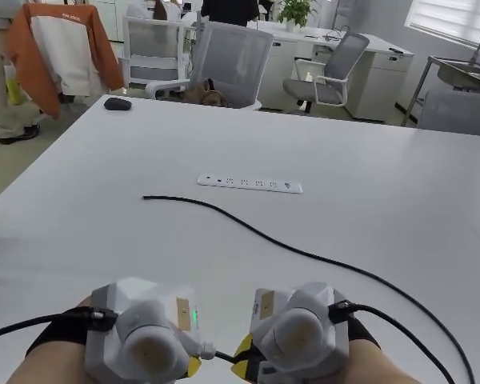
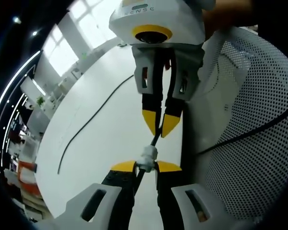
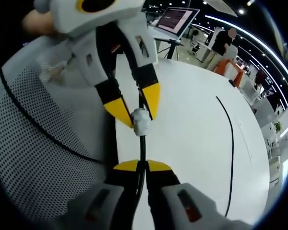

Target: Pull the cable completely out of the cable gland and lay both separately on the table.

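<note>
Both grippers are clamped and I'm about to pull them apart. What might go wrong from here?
1. The left gripper holds the small white gland only at its tips; it may slip out under the pull.
2. The right gripper grips the cable close to the gland, so one pull may not free the long length trailing over the table.

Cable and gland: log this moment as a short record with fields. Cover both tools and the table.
left tool: shut on the cable gland
right tool: shut on the cable, close beside the gland
cable: in the gland, not pulled out; the rest trails across the table
also on table: power strip, mouse
task state: parts not yet separated or laid down
</note>
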`<act>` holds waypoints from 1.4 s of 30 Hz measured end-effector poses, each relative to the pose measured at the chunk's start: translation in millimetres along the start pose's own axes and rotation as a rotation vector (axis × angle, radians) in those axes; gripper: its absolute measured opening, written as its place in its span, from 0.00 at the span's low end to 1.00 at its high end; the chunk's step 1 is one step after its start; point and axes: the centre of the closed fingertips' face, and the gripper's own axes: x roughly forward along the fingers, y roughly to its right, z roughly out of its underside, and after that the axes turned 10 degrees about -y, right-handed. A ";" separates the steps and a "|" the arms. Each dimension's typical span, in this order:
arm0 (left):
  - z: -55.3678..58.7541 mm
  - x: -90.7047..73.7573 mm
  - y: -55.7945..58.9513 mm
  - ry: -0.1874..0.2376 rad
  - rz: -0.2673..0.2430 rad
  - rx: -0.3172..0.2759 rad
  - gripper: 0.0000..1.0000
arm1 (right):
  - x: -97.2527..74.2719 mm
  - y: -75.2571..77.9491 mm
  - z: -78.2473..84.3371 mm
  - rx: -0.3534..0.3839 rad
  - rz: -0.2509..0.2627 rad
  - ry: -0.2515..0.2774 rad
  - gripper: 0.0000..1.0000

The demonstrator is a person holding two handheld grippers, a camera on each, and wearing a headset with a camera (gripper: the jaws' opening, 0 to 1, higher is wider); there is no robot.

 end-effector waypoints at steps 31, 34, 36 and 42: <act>0.5 -1.6 -7.0 0.000 -0.026 -0.013 0.17 | -6.6 3.6 -11.7 0.005 0.017 0.056 0.13; 0.1 -1.9 -7.0 0.003 -0.025 -0.012 0.17 | -3.8 1.1 -9.5 -0.010 0.005 0.045 0.06; -1.6 -1.8 -5.6 0.012 -0.019 -0.011 0.17 | -3.9 3.6 -7.2 -0.015 0.016 0.034 0.03; -3.0 -2.5 -6.6 0.016 -0.024 -0.013 0.17 | -4.2 6.2 -6.2 0.014 0.020 0.036 0.03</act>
